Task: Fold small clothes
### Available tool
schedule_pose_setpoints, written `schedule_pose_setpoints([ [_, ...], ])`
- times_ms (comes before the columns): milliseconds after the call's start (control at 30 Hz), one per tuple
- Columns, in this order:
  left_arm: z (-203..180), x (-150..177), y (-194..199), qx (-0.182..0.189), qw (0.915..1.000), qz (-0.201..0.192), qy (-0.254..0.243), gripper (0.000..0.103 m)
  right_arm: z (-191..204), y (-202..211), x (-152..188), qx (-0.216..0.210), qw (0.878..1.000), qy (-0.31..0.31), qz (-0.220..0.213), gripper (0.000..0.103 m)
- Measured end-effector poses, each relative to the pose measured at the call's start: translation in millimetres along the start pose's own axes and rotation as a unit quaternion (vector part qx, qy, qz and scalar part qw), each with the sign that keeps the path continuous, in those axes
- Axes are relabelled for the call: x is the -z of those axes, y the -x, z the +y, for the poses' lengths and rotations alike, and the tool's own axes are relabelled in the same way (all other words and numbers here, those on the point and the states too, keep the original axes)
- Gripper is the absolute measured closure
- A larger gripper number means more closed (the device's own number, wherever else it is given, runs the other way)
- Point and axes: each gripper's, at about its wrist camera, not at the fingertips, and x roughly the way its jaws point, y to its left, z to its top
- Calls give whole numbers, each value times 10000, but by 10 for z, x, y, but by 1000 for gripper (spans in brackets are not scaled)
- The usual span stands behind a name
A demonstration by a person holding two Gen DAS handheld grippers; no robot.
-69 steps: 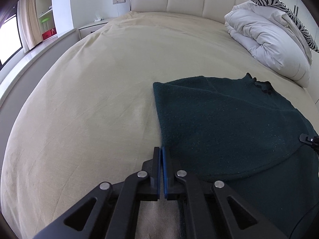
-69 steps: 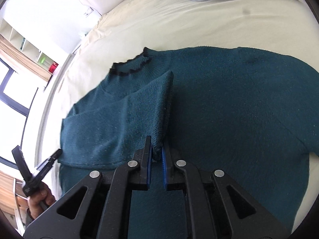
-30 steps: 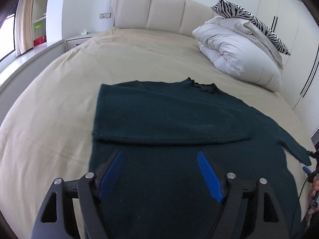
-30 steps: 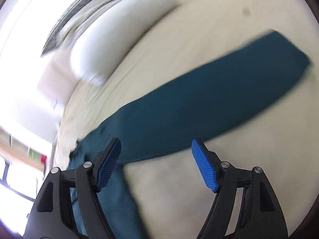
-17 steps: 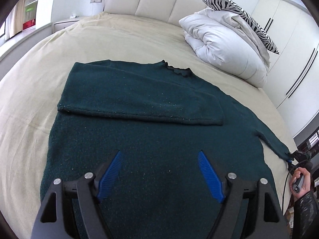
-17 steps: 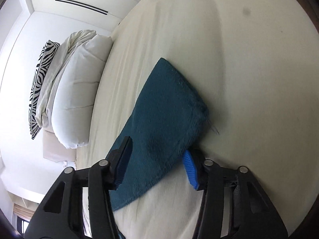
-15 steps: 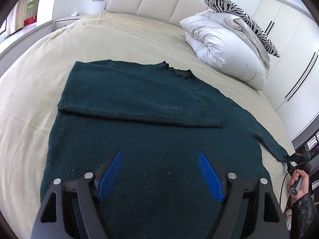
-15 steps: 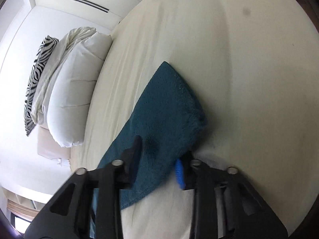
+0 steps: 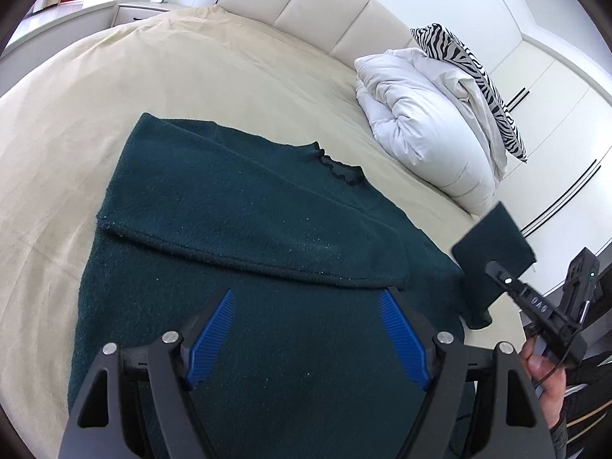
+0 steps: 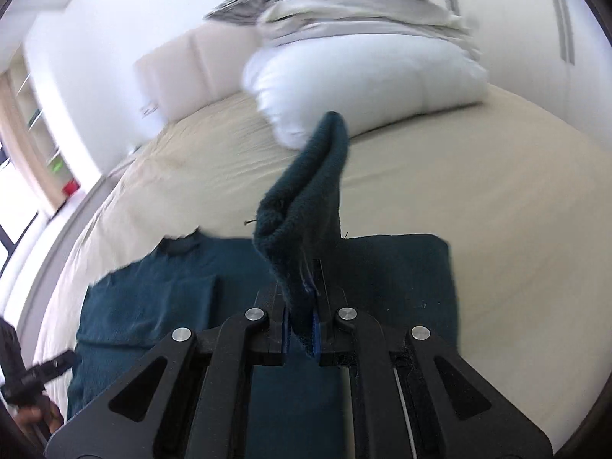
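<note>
Right wrist: sleeve (image 10: 306,206) between claw (image 10: 302,329) pads

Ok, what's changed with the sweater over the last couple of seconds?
The right tool let go of the first sleeve, went to the other sleeve, closed on its cuff and lifted it off the bed. The left tool opened and holds nothing. The first sleeve stays folded across the sweater.
</note>
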Motion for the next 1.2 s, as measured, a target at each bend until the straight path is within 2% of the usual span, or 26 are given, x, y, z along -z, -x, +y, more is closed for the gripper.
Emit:
schedule_pose_setpoints([
  [133, -15, -20, -187, 167, 9995, 203, 162, 23, 762, -587, 413, -304, 9953, 627, 679, 95],
  [200, -69, -13, -316, 219, 9989, 357, 191, 23, 884, -808, 638, -402, 9923, 645, 980, 92],
  [267, -161, -1, -441, 327, 9981, 481, 176, 23, 885, -971, 842, -481, 9887, 549, 1309, 81],
  [300, -215, -2, -500, 352, 9979, 526, 153, 23, 856, -926, 920, -593, 9901, 449, 1188, 79],
  [333, -274, -5, -565, 367, 9977, 556, 108, 23, 851, -818, 1009, -675, 9912, 419, 1054, 74],
  [367, -337, -12, -635, 360, 9976, 590, 46, 23, 794, -743, 1015, -795, 9910, 353, 1017, 63],
  [400, -402, -16, -709, 336, 9975, 618, -20, 23, 763, -639, 1084, -875, 9908, 257, 1001, 40],
  [433, -470, -26, -794, 298, 9972, 683, -79, 24, 798, -427, 1248, -958, 9910, 130, 921, 32],
  [500, -592, -26, -943, 243, 9958, 867, -147, 27, 705, -236, 1325, -1056, 9909, -70, 830, 32],
  [600, -738, 5, -1134, 130, 9933, 1090, -360, 40, 402, -65, 1447, -1167, 9871, -661, 873, 32],
  [700, -824, 39, -1214, -92, 9921, 1135, -519, 62, 146, -24, 1561, -1229, 9815, -1120, 951, 32],
  [733, -842, 51, -1222, -195, 9913, 1174, -570, 72, 80, 4, 1596, -1256, 9802, -1207, 946, 32],
  [833, -876, 94, -1177, -307, 9890, 1281, -671, 76, -15, 18, 1629, -1299, 9777, -1382, 896, 32],
  [900, -871, 109, -1162, -304, 9883, 1328, -679, 83, -29, 33, 1629, -1300, 9777, -1391, 881, 32],
  [933, -871, 112, -1161, -313, 9881, 1330, -709, 91, -22, 30, 1625, -1283, 9783, -1369, 875, 32],
  [1033, -919, 126, -1096, -296, 9879, 1282, -821, 94, 6, 22, 1622, -1251, 9789, -1338, 908, 33],
  [1200, -1120, -22, -804, -232, 9874, 877, -1295, 95, -82, 106, 1502, -1258, 9782, -1453, 787, 33],
])
